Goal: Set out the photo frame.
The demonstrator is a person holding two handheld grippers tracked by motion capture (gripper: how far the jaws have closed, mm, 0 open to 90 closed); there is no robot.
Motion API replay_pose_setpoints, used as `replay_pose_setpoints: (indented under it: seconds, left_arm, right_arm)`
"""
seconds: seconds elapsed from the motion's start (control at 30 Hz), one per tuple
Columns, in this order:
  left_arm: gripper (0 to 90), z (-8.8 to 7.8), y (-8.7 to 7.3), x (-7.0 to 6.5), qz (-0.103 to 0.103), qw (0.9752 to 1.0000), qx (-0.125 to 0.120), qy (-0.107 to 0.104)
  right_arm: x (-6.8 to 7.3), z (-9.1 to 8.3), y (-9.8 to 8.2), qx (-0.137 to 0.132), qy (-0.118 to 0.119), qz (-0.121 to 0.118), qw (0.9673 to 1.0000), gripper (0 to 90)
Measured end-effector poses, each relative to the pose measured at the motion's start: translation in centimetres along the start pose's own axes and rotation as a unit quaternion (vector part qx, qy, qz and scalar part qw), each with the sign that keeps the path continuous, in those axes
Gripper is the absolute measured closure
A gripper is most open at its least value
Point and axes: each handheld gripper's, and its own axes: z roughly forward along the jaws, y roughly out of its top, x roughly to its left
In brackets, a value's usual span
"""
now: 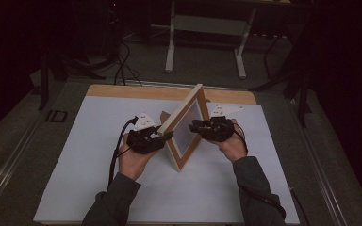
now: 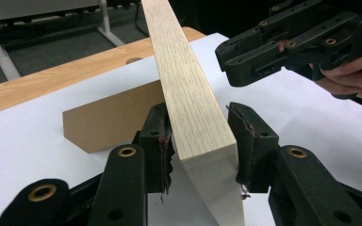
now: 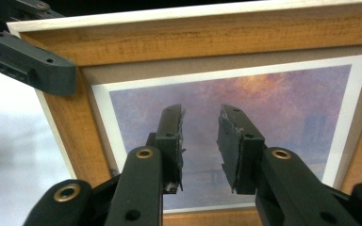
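Your left gripper [image 2: 200, 141] straddles the picture frame [image 2: 188, 99] edge — contact unclear; right fingers [image 3: 172, 141] gape — dim room beyond the bench [image 1: 99, 188].

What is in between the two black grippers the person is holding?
The wooden picture frame with a purple-orange sunset print stands upright between the left gripper and the right gripper, as the high view shows.

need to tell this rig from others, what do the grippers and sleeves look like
Both grippers, left and right, are black with two jaws, brass-ringed holes along the linkage and worn, ragged-edged pads. Each carries a pale grey three-cornered plate marked with small dots. A black cable trails from each. The sleeves are dark grey-green.
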Motion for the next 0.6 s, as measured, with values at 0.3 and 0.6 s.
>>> replay_pose_setpoints:
  seconds: [0.3,0.6]
  left_arm:
    - [65.5,-0.6,0.0,1.3,-0.005,0.9998,0.012,-0.016]
    - [66.7,-1.2,0.0,3.3,0.001,0.9984,0.018,-0.054]
  right_arm:
    - [-0.4,-0.5,-0.1,-0.002,-0.006,0.005,1.0,67.8]
    - [-0.3,-0.5,-0.1,0.003,-0.028,-0.002,0.9996,64.2]
